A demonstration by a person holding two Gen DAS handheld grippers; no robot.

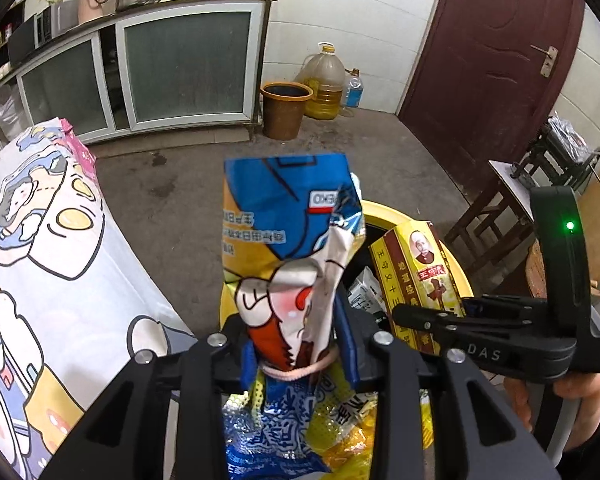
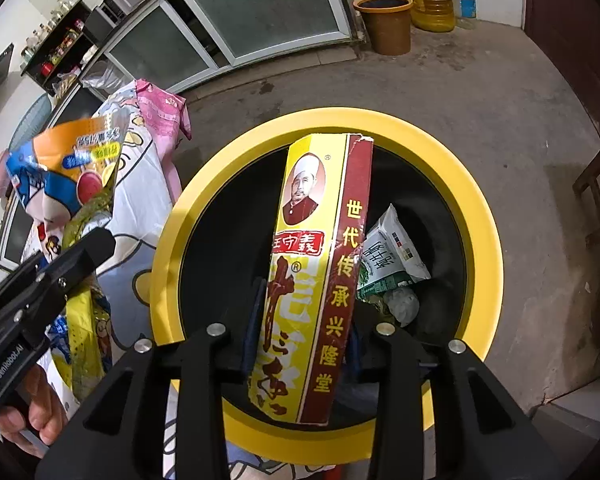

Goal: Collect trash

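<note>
My left gripper [image 1: 298, 344] is shut on a crumpled blue, yellow and white snack bag [image 1: 288, 240] tied with a pink band, held upright just left of the bin. That bag also shows in the right wrist view [image 2: 66, 176] with the left gripper [image 2: 60, 264]. My right gripper [image 2: 300, 332] is shut on a tall yellow and red spice box [image 2: 316, 264], held over the opening of the yellow-rimmed black trash bin [image 2: 480, 216]. The box [image 1: 416, 276] and the right gripper [image 1: 432, 320] show in the left wrist view over the bin [image 1: 380, 212]. A white and green packet [image 2: 392, 256] lies inside the bin.
A table with a cartoon-print cloth [image 1: 60, 264] stands left of the bin. A brown bucket [image 1: 286, 108], an oil jug [image 1: 326, 84] and a water bottle [image 1: 353, 92] stand by the far wall. A dark red door [image 1: 496, 64] and wooden stools [image 1: 500, 208] are to the right.
</note>
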